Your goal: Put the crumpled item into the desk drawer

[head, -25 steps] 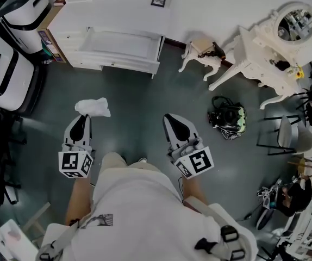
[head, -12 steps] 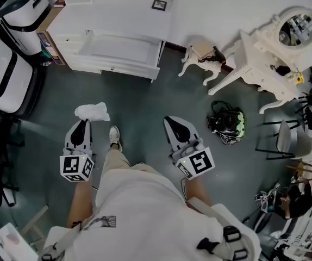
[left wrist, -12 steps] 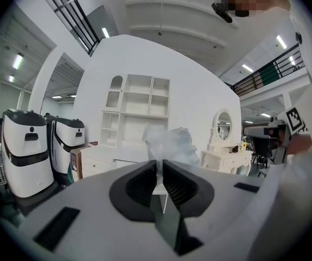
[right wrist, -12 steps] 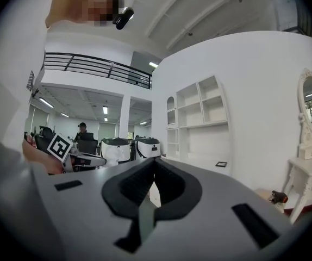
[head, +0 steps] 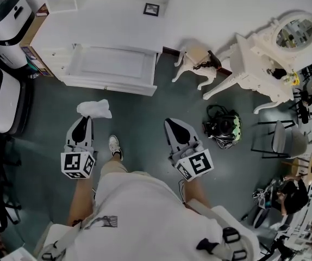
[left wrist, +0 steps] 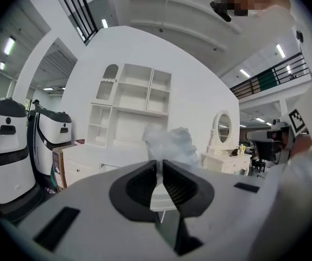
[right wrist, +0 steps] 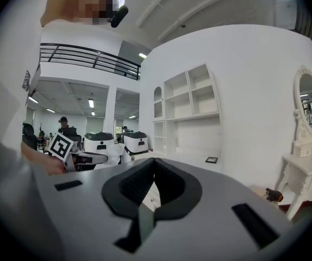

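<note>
My left gripper [left wrist: 160, 166] has its jaws pinched nearly together on a fold of the crumpled item [left wrist: 169, 144], a white wad that sticks out past the tips. From the head view, the left gripper [head: 85, 119] hangs over the grey floor with the crumpled item [head: 94, 109] at its front end, held in the air. My right gripper [right wrist: 153, 166] has its jaws closed together with nothing between them. In the head view, the right gripper [head: 170, 124] sits level with the left one, well apart from it.

My white shoe [head: 114, 144] shows between the two grippers. Ahead of the left gripper stands the white desk [head: 118, 23], and its desk drawer [head: 108, 85] is pulled open toward me. The crumpled item is short of the drawer front, not over it. A small framed picture [head: 151, 9] lies on the desk top. Off to the right stands a white dressing table [head: 256, 69] with an oval mirror [head: 293, 30].
</note>
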A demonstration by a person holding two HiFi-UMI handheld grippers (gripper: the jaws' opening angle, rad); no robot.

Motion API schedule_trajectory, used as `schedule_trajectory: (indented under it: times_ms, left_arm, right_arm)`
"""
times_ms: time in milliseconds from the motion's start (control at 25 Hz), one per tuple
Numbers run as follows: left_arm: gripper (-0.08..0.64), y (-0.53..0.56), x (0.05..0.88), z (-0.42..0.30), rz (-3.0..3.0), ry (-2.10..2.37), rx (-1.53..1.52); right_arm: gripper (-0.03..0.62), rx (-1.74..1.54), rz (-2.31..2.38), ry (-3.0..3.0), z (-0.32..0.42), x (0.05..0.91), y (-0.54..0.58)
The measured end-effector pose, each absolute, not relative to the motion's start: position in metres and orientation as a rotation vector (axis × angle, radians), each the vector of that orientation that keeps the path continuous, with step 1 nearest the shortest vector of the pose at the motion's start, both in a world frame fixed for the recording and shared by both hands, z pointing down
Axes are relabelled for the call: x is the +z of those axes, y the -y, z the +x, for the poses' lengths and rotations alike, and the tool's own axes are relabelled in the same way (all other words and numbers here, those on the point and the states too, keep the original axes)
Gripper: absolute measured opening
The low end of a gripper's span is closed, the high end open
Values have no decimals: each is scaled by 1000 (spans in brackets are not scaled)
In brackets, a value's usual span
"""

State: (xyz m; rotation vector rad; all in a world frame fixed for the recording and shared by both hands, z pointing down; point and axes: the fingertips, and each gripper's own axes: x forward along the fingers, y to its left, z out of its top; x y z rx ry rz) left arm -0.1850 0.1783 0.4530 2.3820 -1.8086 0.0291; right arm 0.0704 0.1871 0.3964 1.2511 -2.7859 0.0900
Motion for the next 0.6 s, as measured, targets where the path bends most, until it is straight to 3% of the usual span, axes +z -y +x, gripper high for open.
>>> schedule_trajectory:
  times_ms: [600]
  left_arm:
    - [43,17,457,-301,2375,1706,43]
  right_arm:
    - [11,118,1255,2795,-72,370,11]
